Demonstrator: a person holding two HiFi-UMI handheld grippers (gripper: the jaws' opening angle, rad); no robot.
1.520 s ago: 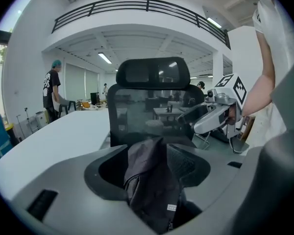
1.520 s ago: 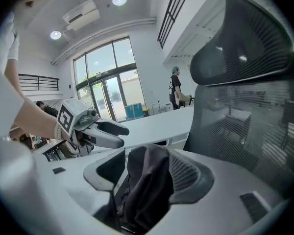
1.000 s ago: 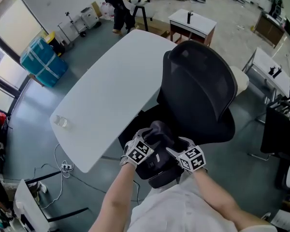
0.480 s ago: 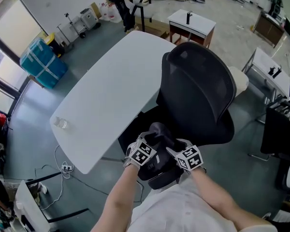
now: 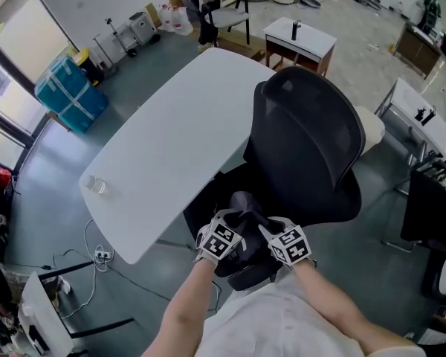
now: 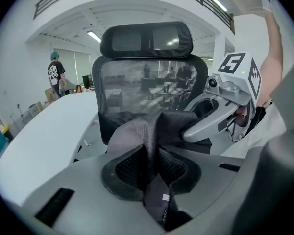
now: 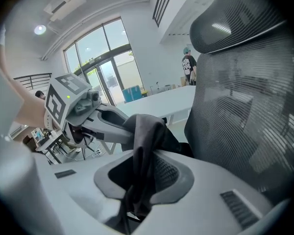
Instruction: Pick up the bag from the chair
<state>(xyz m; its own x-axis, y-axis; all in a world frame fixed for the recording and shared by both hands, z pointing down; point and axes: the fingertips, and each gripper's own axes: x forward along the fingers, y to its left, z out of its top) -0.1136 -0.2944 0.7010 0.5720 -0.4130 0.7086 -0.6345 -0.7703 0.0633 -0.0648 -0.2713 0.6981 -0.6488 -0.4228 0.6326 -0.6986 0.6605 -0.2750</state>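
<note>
**Open office, grey floor: bag held over the chair seat, slip and snag risk**

Big workshop-like room with a grey floor [image 5: 52,192] and clutter far behind the chair. A long white table [image 5: 171,132] stands just left of the chair, its edge close to the seat. The black mesh-back chair [image 5: 312,132] faces the person.

The dark fabric bag [image 6: 152,131] is in front of the chair's backrest, over the seat, bunched upward. I cannot tell whether its bottom is clear of the seat.

The left gripper [image 6: 149,168] has its jaws closed on a fold of the bag. The right gripper [image 7: 139,175] is clamped on another fold just beside it, and the two noses nearly meet.

Risks, as I judge them:
- Both grips hold only thin, loose cloth, so the bag's weight could pull a fold out of the jaws.
- Pulling the grippers apart could strip one grip.
- The hanging part may catch on the seat edge or drag the chair.
- A sideways lift could bump the table.
</note>
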